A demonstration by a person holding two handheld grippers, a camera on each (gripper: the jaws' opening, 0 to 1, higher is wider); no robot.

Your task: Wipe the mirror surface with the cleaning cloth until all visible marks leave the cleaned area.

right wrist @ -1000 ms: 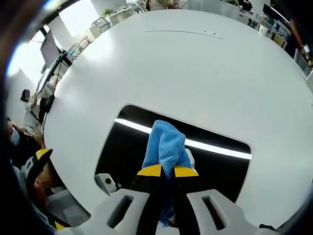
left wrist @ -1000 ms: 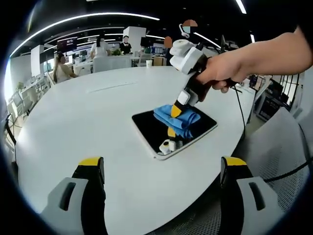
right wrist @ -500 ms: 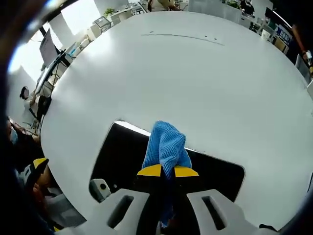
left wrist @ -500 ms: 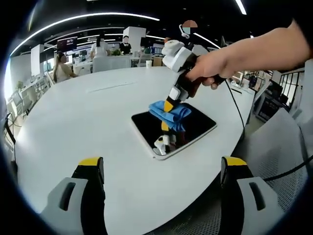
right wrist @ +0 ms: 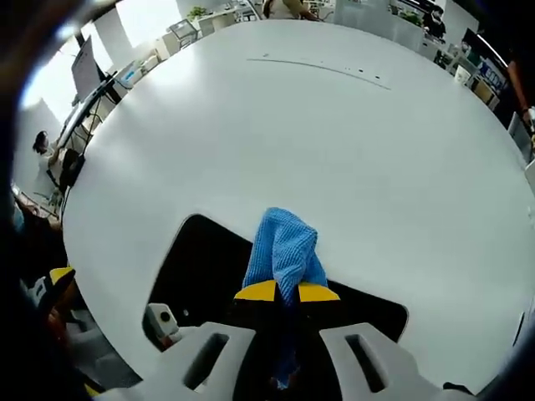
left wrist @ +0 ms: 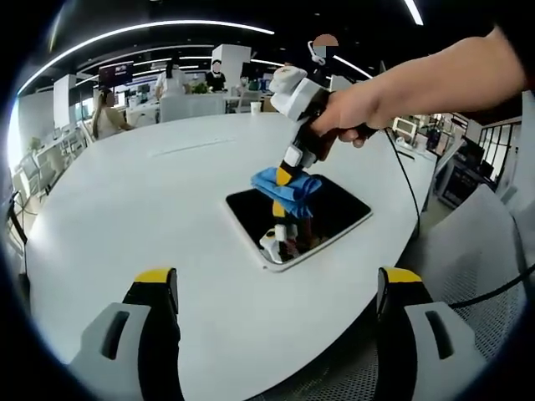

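In the left gripper view, a person's hand (left wrist: 355, 113) is holding the right gripper (left wrist: 284, 177) tilted down over a dark rectangular mirror (left wrist: 334, 221) that is lying flat on a large white round table (left wrist: 150, 209). The right gripper's yellow-tipped jaws are pinching a blue cleaning cloth (left wrist: 288, 188), and the cloth is pressing on the far part of the mirror, near its far edge. The glass is reflecting the gripper and cloth just below them. A black cable (left wrist: 410, 180) is trailing from the hand off the right side of the table.

In the right gripper view, the right gripper (right wrist: 287, 291) is squeezing the blue cleaning cloth (right wrist: 284, 251) between its closed jaws, the bunched cloth sticking out past the tips onto the far edge of the mirror (right wrist: 209, 267), with bare white table (right wrist: 334, 142) stretching beyond.

The left gripper (left wrist: 280, 288) is hovering over the near edge of the table, its two jaws spread wide apart and gripping nothing, well apart from the mirror. Office desks and seated people (left wrist: 104, 117) are sitting in the far background.
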